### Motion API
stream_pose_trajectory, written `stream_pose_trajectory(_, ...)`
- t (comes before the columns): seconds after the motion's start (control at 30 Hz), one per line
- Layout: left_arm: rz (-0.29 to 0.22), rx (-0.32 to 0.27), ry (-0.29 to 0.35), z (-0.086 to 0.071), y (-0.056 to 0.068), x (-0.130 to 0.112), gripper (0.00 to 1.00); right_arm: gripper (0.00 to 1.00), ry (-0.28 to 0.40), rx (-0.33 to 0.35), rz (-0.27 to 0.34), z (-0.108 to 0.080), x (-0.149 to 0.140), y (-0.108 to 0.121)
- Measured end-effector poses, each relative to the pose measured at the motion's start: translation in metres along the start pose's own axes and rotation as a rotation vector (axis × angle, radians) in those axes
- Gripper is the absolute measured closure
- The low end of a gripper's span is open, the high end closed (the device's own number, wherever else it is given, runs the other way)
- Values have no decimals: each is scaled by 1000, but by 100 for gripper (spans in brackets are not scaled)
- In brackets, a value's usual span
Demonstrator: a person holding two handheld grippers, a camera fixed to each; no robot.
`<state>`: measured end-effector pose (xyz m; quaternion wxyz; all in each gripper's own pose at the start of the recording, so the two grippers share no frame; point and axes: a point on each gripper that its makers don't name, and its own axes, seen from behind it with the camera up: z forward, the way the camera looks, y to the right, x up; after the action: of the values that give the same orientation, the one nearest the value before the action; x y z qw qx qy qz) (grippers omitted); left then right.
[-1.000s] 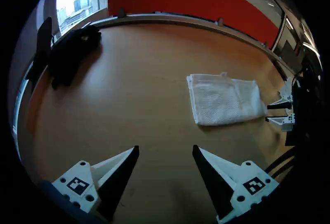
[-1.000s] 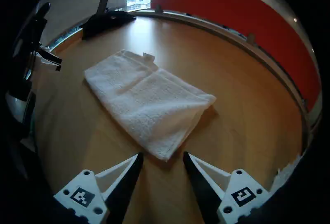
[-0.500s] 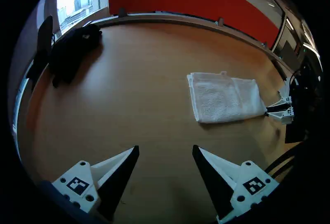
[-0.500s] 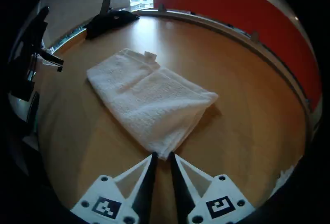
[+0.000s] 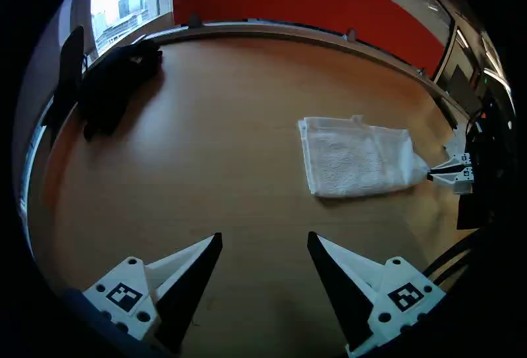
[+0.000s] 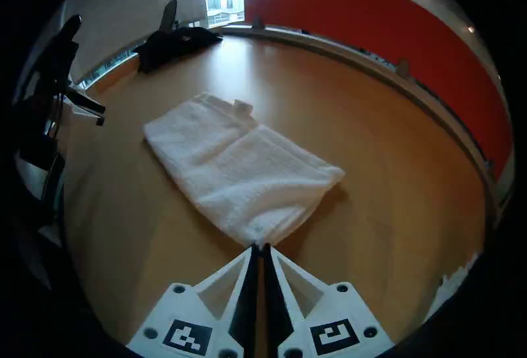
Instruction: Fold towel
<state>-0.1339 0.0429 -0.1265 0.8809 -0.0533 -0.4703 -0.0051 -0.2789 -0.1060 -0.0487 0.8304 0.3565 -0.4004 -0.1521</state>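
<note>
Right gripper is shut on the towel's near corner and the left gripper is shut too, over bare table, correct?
Not quite: the left gripper is open, spread wide over bare table, as the left gripper view shows. The right gripper is indeed shut on the towel at its near corner.

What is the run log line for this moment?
task: fold towel | right tongs: shut on near corner of towel | left tongs: open, over bare table, apart from towel

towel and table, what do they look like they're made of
The towel looks like white cotton terry: a nubby looped pile and soft, thick folded edges. The table looks like wood or wood-look laminate, I can't tell which. It is warm brown, smooth and satin, with faint grain and soft glare from the window.
</note>
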Motion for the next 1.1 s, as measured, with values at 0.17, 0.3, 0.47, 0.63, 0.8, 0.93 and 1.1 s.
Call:
stream_pose_trajectory(0.17,-3,2,3,-1,-1,0,4,95,39,-25,-14,-13,23,4)
stream_pose_trajectory(0.3,-7,3,10,-3,-2,2,4,95,65,-41,-47,-24,45,6)
stream_pose_trajectory(0.47,-11,7,17,-5,-4,3,4,95,93,-62,-98,-37,69,8)
stream_pose_trajectory(0.63,-16,10,23,-7,-6,3,4,95,114,-81,-140,-50,86,10)
stream_pose_trajectory(0.8,-19,11,28,-9,-7,4,4,95,123,-94,-168,-62,96,13)
stream_pose_trajectory(0.93,-21,11,32,-11,-7,5,4,95,121,-108,-184,-71,98,19)
stream_pose_trajectory(1.1,-26,10,33,-12,-6,4,4,95,115,-124,-199,-74,98,26)
